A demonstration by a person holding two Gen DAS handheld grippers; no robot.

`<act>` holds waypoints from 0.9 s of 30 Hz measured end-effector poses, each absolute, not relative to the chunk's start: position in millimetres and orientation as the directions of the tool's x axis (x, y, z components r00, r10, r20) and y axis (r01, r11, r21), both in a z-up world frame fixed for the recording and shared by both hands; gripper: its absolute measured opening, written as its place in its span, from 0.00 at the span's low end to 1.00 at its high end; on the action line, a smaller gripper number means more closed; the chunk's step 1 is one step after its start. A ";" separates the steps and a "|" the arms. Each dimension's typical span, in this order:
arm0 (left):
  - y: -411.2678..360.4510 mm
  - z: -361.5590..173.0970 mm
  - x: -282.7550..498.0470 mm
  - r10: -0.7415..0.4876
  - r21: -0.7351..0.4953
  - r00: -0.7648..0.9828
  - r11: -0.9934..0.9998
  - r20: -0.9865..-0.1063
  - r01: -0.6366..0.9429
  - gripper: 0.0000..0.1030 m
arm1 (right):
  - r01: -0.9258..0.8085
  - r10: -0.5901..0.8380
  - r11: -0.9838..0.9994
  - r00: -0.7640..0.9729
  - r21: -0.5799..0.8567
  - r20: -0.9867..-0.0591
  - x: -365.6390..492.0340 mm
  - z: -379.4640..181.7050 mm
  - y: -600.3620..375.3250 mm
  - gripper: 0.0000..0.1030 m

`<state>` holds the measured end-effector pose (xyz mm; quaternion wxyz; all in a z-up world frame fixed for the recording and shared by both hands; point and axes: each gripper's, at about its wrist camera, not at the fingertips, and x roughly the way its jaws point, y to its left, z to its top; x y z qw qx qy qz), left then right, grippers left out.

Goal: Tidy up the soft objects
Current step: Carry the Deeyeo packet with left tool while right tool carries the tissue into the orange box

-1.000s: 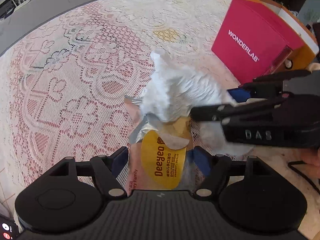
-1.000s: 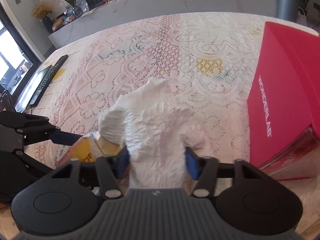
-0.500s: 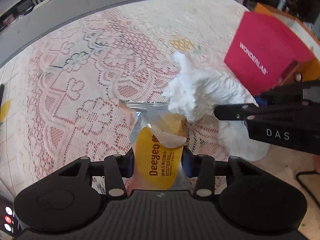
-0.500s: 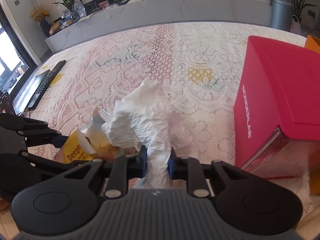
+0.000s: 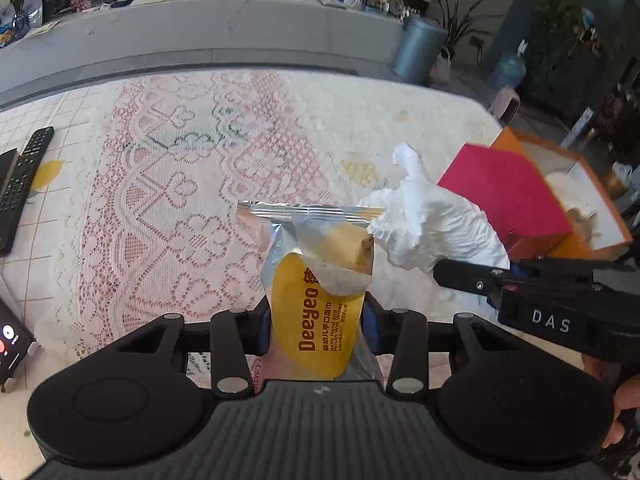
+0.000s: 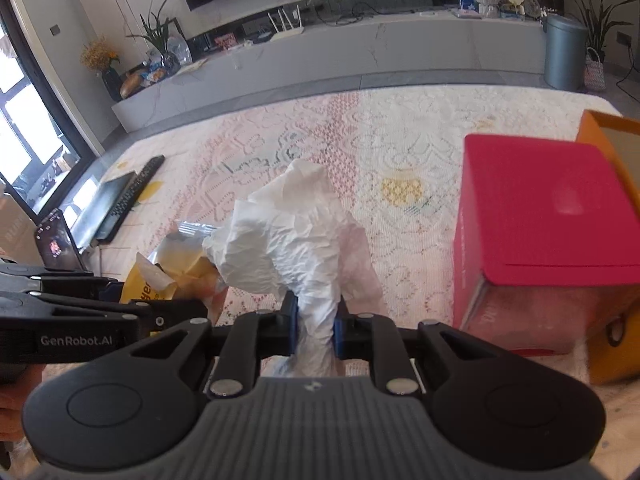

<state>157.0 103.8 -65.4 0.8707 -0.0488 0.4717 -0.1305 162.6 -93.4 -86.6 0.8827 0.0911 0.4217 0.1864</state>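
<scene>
Left tool (image 5: 316,320) clamped on silver-and-yellow foil wipes pack (image 5: 318,280); right tool (image 6: 314,326) pinching crumpled white wet wipe (image 6: 296,240). Limp, light, tearable; best gripped low, near bunched base.

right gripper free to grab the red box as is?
Probably not: the right gripper is shut on the white wipe. The red box sits unobstructed to its right.

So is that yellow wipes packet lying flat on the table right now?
No, the yellow wipes packet is held upright off the lace tablecloth, clamped between the fingers of the left gripper.
</scene>
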 end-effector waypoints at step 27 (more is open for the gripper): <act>-132.1 8.3 197.1 -0.563 -0.301 0.452 0.794 -0.692 0.528 0.47 | -0.034 0.156 0.983 0.670 0.180 -0.726 135.5 31.6 -357.6 0.15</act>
